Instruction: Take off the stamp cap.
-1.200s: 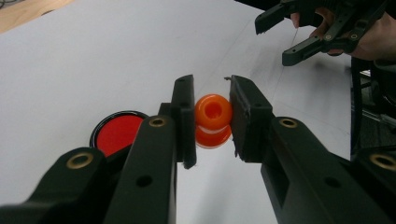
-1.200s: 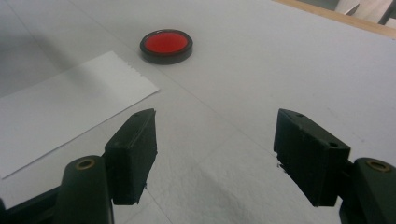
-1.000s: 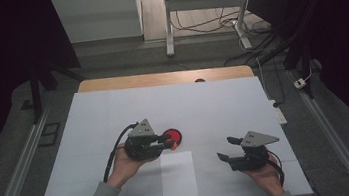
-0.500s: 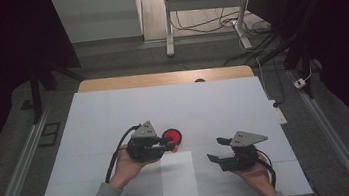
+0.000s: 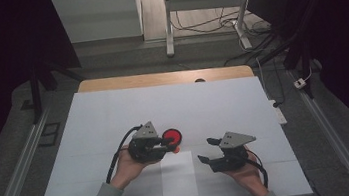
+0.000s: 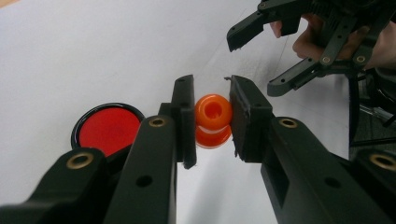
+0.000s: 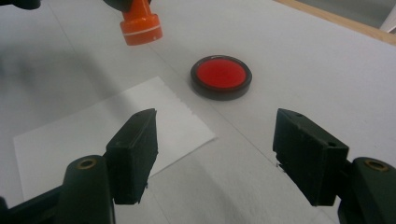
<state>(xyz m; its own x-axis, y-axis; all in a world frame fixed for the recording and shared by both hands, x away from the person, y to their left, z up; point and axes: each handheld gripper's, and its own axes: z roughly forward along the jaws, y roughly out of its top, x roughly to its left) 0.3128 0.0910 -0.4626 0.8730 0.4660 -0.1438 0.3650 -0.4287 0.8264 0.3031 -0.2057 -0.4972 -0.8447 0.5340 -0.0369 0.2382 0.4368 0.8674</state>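
Grippers — two point(image 5: 171, 146) point(image 5: 209, 150); one stamp point(image 6: 213, 120).

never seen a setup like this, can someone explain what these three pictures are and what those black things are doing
A person sits at a white table holding a hand tool with a two-jaw claw in each hand. One picture looks down from above; the other two come from cameras riding on each claw. The left claw is shut on an orange stamp, held off the table. The right claw is open and holds nothing. On the table lie a round red ink pad in a black case and a white sheet of paper.
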